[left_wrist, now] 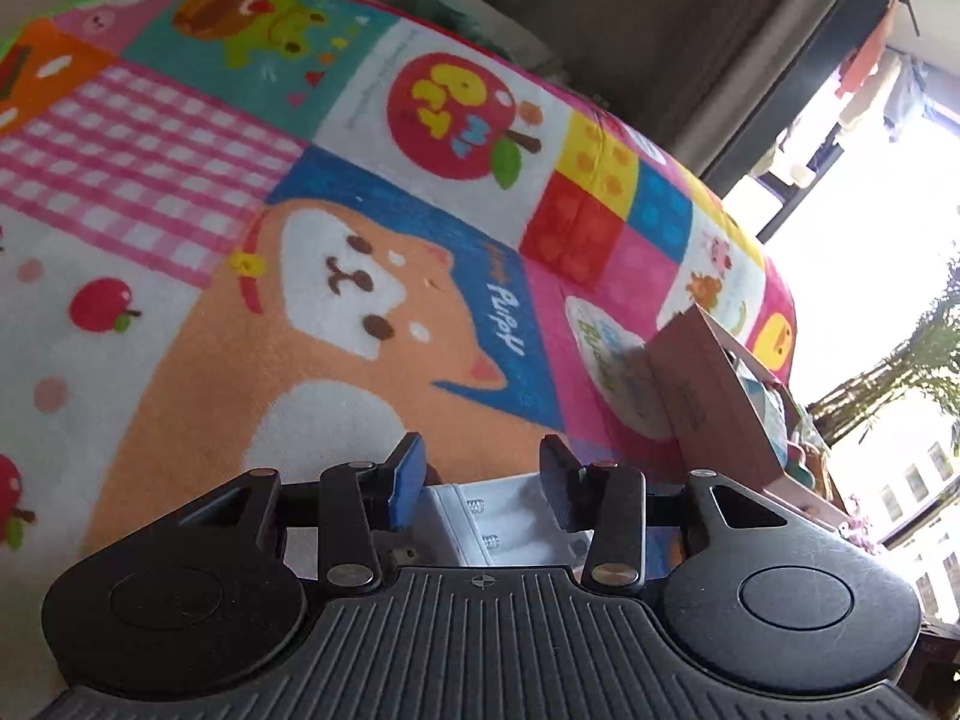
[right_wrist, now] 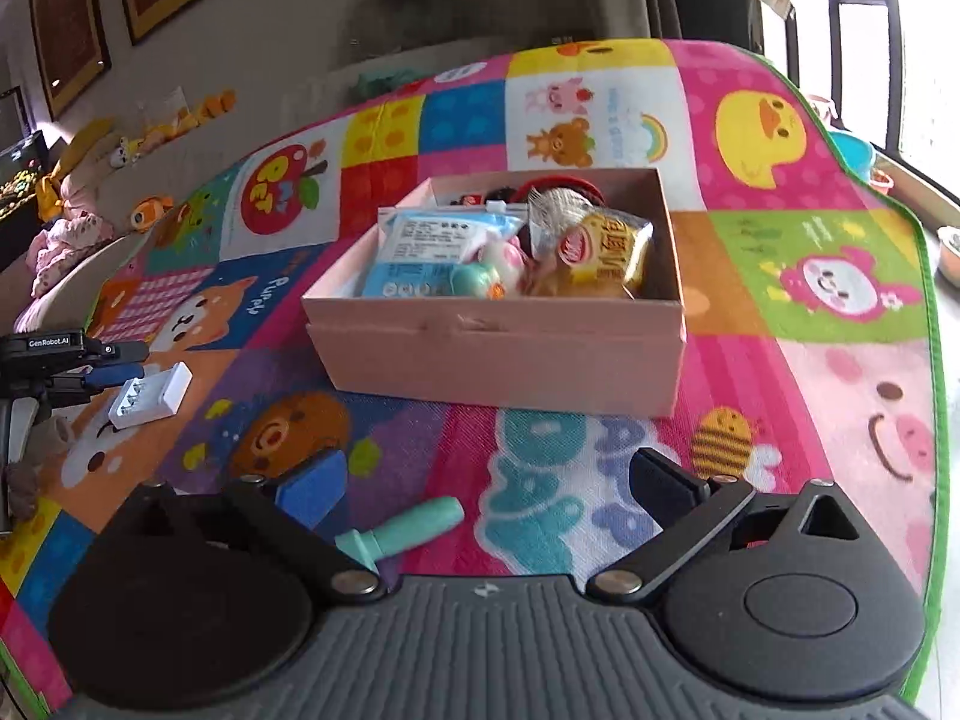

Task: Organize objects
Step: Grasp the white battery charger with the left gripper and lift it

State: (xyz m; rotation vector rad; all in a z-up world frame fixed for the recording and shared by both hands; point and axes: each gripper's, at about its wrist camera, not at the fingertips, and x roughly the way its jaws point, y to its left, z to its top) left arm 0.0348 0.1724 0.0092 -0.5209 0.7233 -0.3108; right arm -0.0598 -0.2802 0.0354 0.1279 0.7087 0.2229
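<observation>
A pink cardboard box (right_wrist: 498, 354) sits on a bright patchwork play mat (right_wrist: 840, 276), packed with a blue-and-white pouch (right_wrist: 444, 246), a yellow snack packet (right_wrist: 606, 252) and small pastel toys whose shapes are hard to make out in the jumble. Nothing stands between either tool and the box; stuffed toys (right_wrist: 72, 228) lie well apart by the far wall, under framed pictures (right_wrist: 66, 18), and bowls (right_wrist: 948, 252) beyond the mat's green border are cut off at the picture's edge. On the mat just in front of the right gripper (right_wrist: 489, 483) lies a mint-green handled tool (right_wrist: 402, 531), its near end hidden behind the gripper's left linkage, so what it is remains unclear. The right gripper's jaws stand spread wide with nothing between the pads, and touch nothing. To the left, the left gripper (left_wrist: 477, 480) pinches a white battery charger (left_wrist: 510, 516) with empty slots; the left wrist view shows only the charger's upper part, the rest being covered by the gripper's body. The right wrist view shows the charger held low over the mat, well to the left of the box; whether it touches the mat cannot be told.
</observation>
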